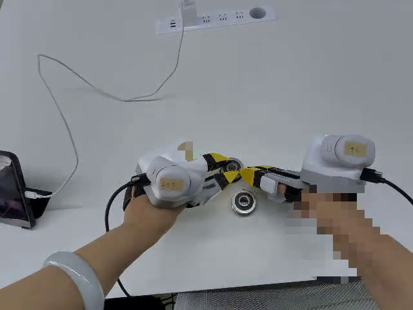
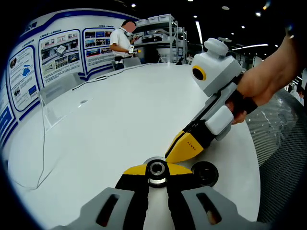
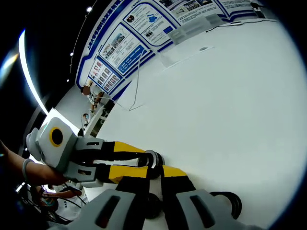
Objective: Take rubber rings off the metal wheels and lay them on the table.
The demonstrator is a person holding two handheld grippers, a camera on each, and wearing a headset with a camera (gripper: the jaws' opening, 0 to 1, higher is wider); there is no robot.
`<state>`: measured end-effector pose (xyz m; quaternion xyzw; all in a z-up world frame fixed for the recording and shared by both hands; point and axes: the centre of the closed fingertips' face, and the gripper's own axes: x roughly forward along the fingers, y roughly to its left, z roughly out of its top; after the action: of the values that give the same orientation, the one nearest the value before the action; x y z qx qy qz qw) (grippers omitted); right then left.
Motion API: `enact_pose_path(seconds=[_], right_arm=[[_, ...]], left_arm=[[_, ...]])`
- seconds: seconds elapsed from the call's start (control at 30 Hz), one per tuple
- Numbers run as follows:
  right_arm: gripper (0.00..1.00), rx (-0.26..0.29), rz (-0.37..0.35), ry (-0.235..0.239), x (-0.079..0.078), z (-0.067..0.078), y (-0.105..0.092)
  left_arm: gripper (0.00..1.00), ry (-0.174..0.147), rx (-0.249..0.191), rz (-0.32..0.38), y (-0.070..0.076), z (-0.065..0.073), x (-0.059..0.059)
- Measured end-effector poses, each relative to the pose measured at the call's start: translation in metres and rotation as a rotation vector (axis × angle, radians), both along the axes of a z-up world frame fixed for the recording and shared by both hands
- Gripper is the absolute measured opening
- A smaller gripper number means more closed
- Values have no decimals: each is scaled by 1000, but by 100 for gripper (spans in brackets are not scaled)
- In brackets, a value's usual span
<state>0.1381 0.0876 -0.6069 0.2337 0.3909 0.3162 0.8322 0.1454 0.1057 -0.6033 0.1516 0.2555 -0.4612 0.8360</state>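
My left gripper (image 1: 227, 166) is shut on a small metal wheel (image 2: 157, 168), held between its yellow-tipped jaws just above the white table (image 1: 290, 97). My right gripper (image 1: 248, 174) comes in from the right, its yellow tips (image 2: 180, 148) pressed together at the wheel's rim, apparently pinching the rubber ring there. In the right gripper view the same wheel (image 3: 153, 157) sits just beyond my closed jaws, with the left gripper (image 3: 144, 160) reaching in from the left. A second wheel (image 1: 244, 202) with a black rubber ring lies flat on the table below the jaws.
A white power strip (image 1: 216, 18) lies at the far edge, with a thin cable (image 1: 64, 123) looping to a dark device (image 1: 13, 190) at the left. The table's front edge is close to my arms. A person (image 2: 120, 40) stands far behind.
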Motion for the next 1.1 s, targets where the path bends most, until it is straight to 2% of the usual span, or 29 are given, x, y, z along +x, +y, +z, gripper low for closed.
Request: enact_pose_path(seconds=[0.13, 0.5, 0.9, 1.1], right_arm=[[11, 11, -13, 9, 1, -1, 0], [13, 86, -67, 69, 0, -3, -1], [13, 115, -79, 93, 0, -3, -1], [13, 192, -95, 149, 1, -7, -1]], left_arm=[[14, 0, -1, 0, 0, 0, 0], [14, 2, -5, 3, 0, 0, 0], [14, 2, -3, 4, -1, 0, 0], [14, 4, -5, 8, 0, 0, 0]])
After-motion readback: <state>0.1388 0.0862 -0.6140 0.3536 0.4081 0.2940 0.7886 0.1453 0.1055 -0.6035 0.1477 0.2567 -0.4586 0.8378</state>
